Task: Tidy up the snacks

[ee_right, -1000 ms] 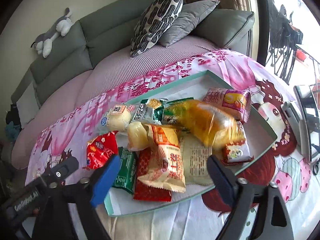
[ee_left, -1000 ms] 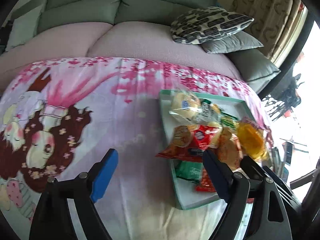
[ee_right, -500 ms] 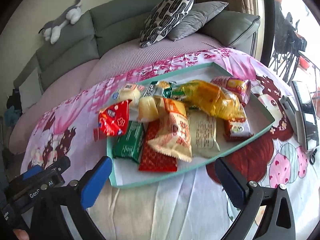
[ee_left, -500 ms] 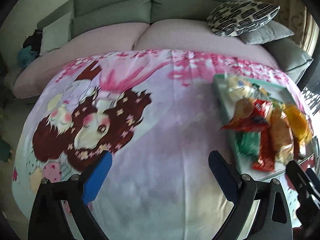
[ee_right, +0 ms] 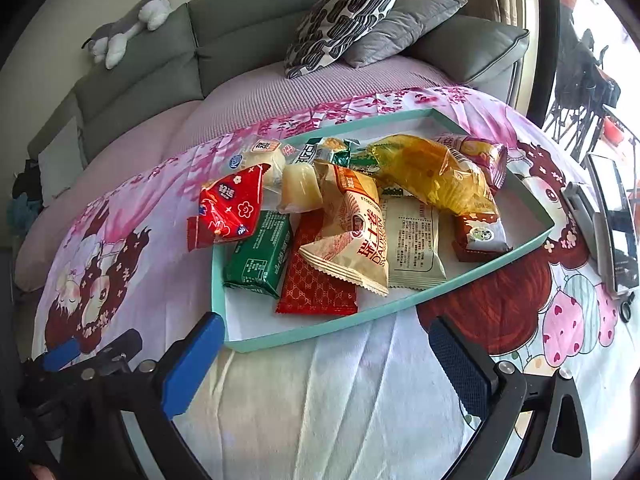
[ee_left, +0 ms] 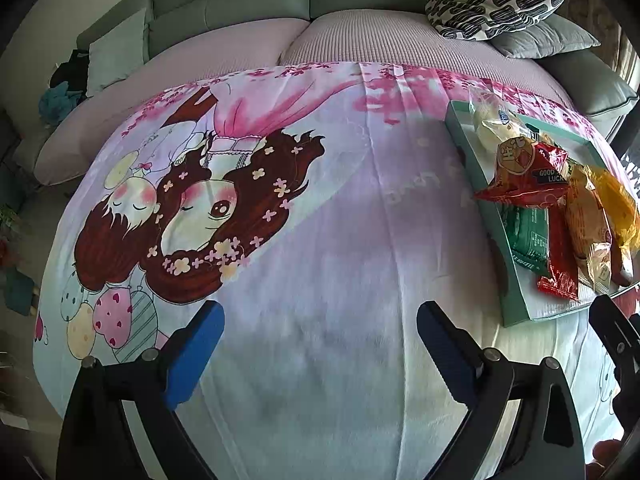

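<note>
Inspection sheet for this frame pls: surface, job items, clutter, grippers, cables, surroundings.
Surface: cartoon-print pink cloth over the table.
Job's things: shallow teal-rimmed tray piled with wrapped snacks; red flower-print packet overhangs its rim; green packet and yellow cellophane bag inside.
Clutter: grey device at the cloth's edge.
Grippers: left gripper open, empty; right gripper open, empty.
Cables: nothing seen.
Surroundings: grey-green sofa, black-and-white patterned cushion, plush toy.

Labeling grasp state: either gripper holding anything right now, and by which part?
Nothing held. Left gripper and right gripper are both open, empty, short of the snack tray.
</note>
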The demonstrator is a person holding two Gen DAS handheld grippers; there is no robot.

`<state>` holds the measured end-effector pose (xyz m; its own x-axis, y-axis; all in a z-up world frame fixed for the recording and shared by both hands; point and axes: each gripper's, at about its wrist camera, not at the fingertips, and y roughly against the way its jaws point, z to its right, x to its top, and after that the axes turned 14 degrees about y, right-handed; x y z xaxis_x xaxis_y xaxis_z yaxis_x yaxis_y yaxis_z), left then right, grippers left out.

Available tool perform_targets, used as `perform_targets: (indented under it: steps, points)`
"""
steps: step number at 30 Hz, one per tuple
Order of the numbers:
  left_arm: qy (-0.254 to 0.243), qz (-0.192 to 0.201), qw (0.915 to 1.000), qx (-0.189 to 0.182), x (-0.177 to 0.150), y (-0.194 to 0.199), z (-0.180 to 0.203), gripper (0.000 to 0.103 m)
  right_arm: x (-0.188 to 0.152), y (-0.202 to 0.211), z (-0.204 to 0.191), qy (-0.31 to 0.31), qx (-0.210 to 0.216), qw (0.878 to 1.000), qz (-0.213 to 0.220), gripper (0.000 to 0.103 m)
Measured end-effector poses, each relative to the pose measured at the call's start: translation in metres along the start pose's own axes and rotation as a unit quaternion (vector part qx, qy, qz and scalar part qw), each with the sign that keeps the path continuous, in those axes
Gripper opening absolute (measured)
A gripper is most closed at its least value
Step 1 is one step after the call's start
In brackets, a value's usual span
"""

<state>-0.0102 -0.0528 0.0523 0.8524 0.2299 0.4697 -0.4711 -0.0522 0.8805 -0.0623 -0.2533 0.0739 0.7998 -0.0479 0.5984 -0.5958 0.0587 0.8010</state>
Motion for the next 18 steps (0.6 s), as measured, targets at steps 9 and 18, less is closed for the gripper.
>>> perform_targets:
  steps: [9,18]
  points:
    - [-0.003,-0.006,1.0,0.003,0.003,-0.006,0.001,0.097,0.001,-0.004,0.001,0.0,-0.003,1.0,-0.001,0.103]
    - [0.0,-0.02,0.9998,0.006,0.004,-0.015,-0.001,0.097,0.0,-0.006,0.002,0.001,-0.01,1.0,-0.006,0.103]
